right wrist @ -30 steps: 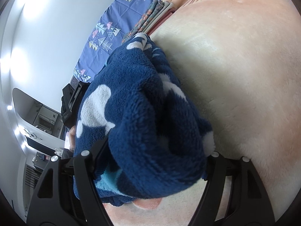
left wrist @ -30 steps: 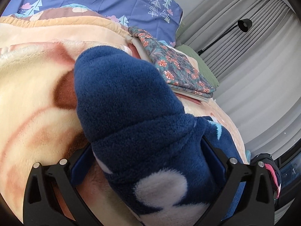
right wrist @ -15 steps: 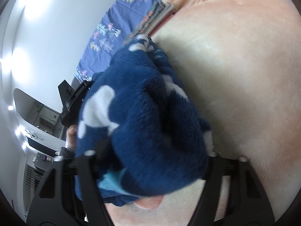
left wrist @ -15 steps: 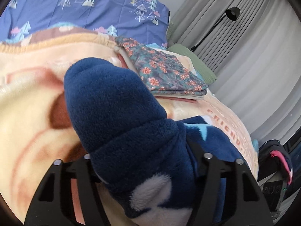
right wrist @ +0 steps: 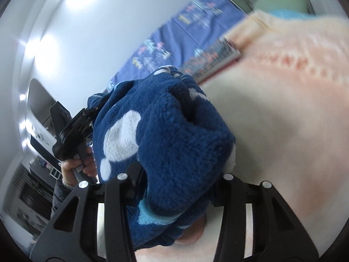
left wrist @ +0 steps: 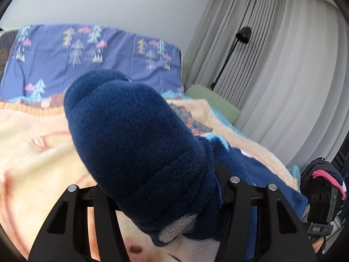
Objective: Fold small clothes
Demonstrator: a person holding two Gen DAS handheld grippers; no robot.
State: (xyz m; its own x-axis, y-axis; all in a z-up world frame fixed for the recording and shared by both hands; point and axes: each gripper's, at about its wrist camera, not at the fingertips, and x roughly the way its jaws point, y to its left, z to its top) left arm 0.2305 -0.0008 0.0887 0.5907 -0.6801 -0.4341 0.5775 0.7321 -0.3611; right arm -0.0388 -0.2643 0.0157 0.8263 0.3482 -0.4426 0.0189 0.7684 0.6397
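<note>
A navy fleece garment (left wrist: 139, 144) is being gripped by both tongs: the left tongs (left wrist: 161, 198) are closed on one bunched end, the right tongs (right wrist: 176, 187) on the other, and both sets of jaws have just been closing further, with fleece packed between them. The garment is being held ahead of and between the two tongs, above the peach blanket (left wrist: 32, 152) of the bed; whether any part of it is touching the blanket cannot be told. Beyond the tongs, a folded floral stack (right wrist: 209, 63) is lying near the blue patterned pillow (left wrist: 91, 59). For a clean fold, the two grips are best being kept level and drawn apart until the fleece is hanging flat, not twisted. Thick pile is probably being held loosely at its edges, so slipping is a risk if the lift is hurried.
</note>
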